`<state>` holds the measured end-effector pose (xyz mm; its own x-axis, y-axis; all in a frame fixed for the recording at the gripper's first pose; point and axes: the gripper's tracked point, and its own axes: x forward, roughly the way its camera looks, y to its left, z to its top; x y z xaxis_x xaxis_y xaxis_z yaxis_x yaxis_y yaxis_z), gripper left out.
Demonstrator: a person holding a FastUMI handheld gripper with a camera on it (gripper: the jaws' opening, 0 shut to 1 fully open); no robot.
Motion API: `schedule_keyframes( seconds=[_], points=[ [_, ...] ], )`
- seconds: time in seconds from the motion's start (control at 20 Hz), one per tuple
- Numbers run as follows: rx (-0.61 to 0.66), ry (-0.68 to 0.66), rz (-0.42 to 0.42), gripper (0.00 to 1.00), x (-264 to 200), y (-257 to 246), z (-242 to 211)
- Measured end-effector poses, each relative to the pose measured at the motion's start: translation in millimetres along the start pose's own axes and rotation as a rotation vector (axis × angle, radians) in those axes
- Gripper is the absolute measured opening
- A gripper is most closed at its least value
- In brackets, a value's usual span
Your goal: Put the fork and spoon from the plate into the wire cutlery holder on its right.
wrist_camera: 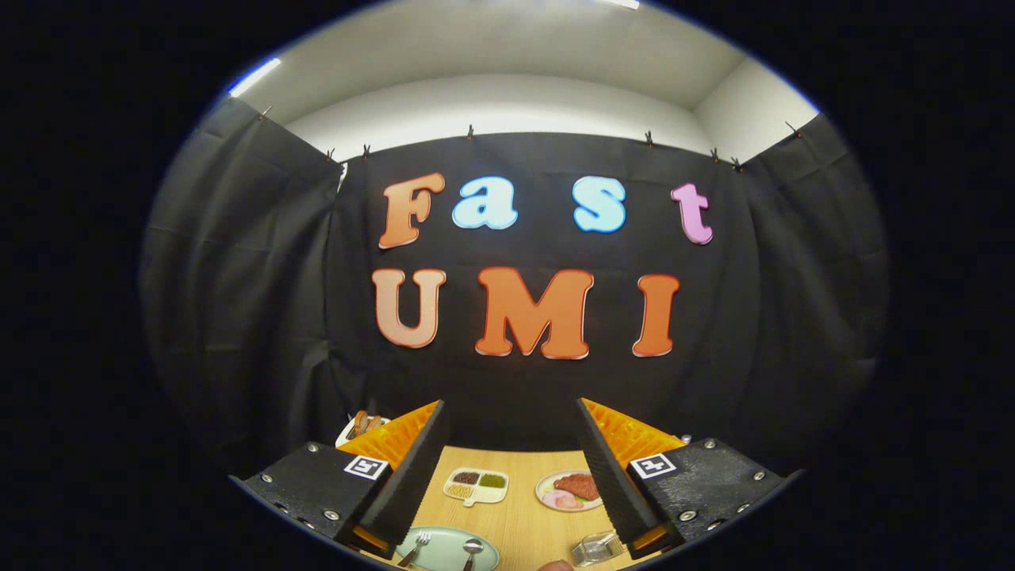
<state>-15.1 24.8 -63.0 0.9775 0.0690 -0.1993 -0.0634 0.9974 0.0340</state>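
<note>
On the wooden counter (523, 507) between your spread, empty jaws, the pale green round plate (449, 551) holds the silver fork (415, 548) and silver spoon (471, 550) side by side, handles toward you, heads pointing away. Right of it sits the wire cutlery holder (596, 548). Beyond lie a divided white tray (476, 485) of sauces and a white plate of meat (569, 489).

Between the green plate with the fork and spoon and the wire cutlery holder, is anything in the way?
No: in the gripper view, bare wooden table separates the plate and holder. The open gripper holds nothing.
</note>
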Motion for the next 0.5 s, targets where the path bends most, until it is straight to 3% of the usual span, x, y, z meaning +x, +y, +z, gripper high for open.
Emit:
schedule_keyframes(
  seconds=[0.5],
  points=[
    [0.065,0.617,0.129,0.95,14,51,-172]
  ],
)
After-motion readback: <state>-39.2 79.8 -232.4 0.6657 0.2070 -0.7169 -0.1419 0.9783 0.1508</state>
